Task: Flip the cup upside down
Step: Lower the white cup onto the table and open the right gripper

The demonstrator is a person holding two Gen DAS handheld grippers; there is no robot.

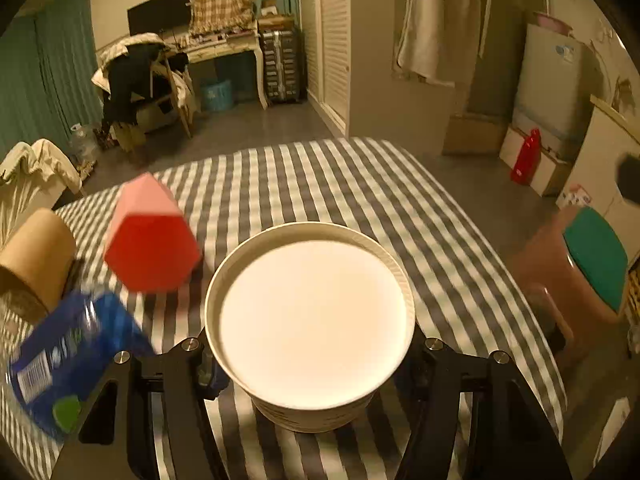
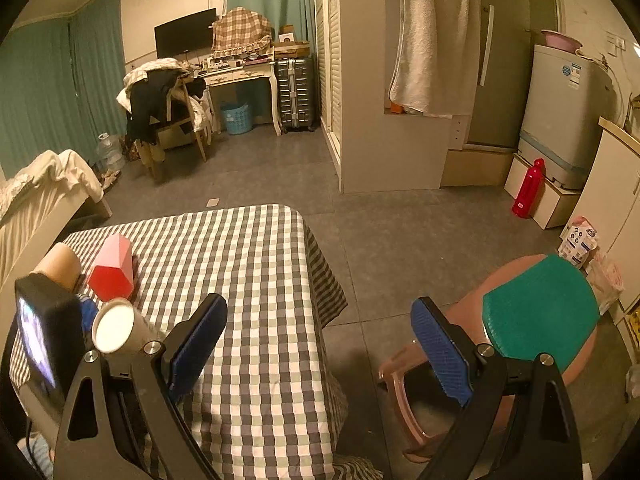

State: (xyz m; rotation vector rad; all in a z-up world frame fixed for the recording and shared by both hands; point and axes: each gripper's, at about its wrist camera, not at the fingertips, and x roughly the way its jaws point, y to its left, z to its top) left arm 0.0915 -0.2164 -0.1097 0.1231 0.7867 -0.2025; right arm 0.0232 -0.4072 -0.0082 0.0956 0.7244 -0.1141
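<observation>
Checked cloth covers the table (image 2: 256,280), whose right edge drops to bare grey floor beside a pink stool (image 2: 520,320). I see my left gripper (image 1: 310,344) clamped on the cup (image 1: 312,320), tipped with its flat base toward the camera. My right gripper (image 2: 318,344) hangs spread wide past the table edge, holding nothing.

1 cup (image 1: 310,320), 1 red box (image 1: 150,240), 1 cardboard tube (image 1: 36,256), 1 blue pack (image 1: 68,356), 2 grippers: left (image 1: 310,364), right (image 2: 320,344).
</observation>
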